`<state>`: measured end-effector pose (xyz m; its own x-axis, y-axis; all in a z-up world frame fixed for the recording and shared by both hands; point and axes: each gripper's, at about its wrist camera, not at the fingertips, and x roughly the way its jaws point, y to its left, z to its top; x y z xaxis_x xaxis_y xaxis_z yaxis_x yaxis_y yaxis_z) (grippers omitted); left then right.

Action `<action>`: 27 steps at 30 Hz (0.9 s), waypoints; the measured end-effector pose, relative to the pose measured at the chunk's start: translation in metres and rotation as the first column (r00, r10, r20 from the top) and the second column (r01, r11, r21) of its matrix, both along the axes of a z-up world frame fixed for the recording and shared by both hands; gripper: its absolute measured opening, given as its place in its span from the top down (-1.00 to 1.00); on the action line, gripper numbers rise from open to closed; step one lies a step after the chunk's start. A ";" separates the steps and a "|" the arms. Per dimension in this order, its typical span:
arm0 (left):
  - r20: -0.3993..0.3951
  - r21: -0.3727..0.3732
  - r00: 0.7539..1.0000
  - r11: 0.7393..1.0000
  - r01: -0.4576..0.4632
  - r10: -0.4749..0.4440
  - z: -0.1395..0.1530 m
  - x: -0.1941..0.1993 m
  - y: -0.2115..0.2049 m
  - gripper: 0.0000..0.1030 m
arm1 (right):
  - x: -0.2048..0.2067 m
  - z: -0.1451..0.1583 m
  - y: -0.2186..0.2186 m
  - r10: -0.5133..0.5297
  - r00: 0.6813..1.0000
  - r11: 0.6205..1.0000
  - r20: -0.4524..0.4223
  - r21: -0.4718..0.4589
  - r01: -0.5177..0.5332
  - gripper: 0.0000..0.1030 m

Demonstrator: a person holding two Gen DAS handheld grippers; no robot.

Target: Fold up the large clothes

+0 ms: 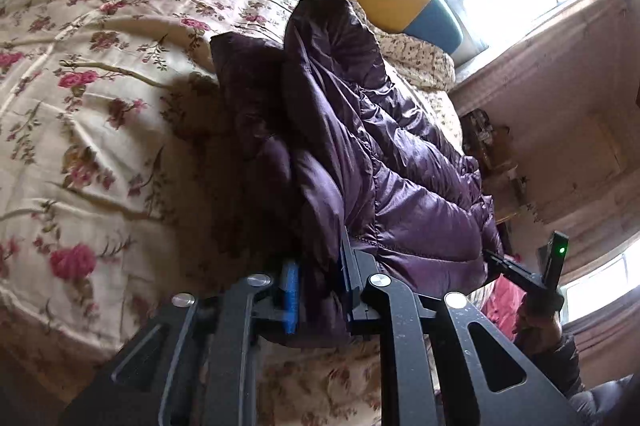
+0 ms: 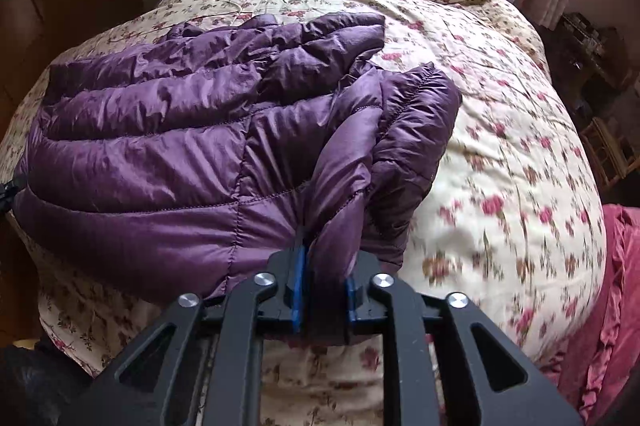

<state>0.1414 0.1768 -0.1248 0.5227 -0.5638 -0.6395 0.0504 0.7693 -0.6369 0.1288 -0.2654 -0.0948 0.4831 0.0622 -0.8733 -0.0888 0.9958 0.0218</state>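
While both grippers' fingers clamp the purple jacket point(image 2: 168, 129), one fold lies on the bed point(image 2: 500, 129). Further folds remain.

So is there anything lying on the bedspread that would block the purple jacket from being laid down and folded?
Nothing visible does. Both claws, left and right, pinch the purple quilted puffer jacket, and the floral cream bedspread around it shows only fabric.

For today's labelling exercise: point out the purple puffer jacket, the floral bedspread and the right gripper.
purple puffer jacket point(image 2: 152, 161): right wrist view, quilted panel.
floral bedspread point(image 2: 500, 145): right wrist view, bare stretch right of jacket.
right gripper point(image 2: 324, 300): right wrist view, midway between blue pads.
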 end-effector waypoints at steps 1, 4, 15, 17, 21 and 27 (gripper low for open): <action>0.008 0.012 1.000 1.000 -0.013 0.013 0.003 -0.001 0.001 0.50 | -0.002 0.002 -0.002 -0.011 1.000 1.000 0.010 0.003 0.011 0.25; 0.056 0.026 0.996 0.997 -0.066 0.064 0.018 -0.004 0.011 -0.32 | -0.002 0.010 -0.005 -0.027 0.999 1.000 0.038 0.000 0.027 -0.03; 0.072 0.024 0.990 0.992 -0.127 0.125 0.034 0.062 0.015 -0.35 | 0.071 0.015 -0.007 -0.127 0.989 0.987 0.071 0.108 0.119 -0.36; 0.047 0.015 0.990 0.991 -0.135 0.134 0.030 0.079 0.012 -0.35 | 0.092 0.010 -0.008 -0.142 0.988 0.984 0.056 0.118 0.135 -0.40; -0.002 0.032 0.988 0.988 -0.154 0.154 0.022 0.096 0.003 -0.27 | 0.125 -0.002 -0.012 -0.178 0.984 0.975 0.026 0.137 0.173 -0.45; 0.006 0.186 0.989 0.972 -0.145 0.147 0.025 0.116 -0.012 0.74 | 0.143 -0.007 -0.004 -0.146 0.988 0.985 0.039 0.094 0.142 0.72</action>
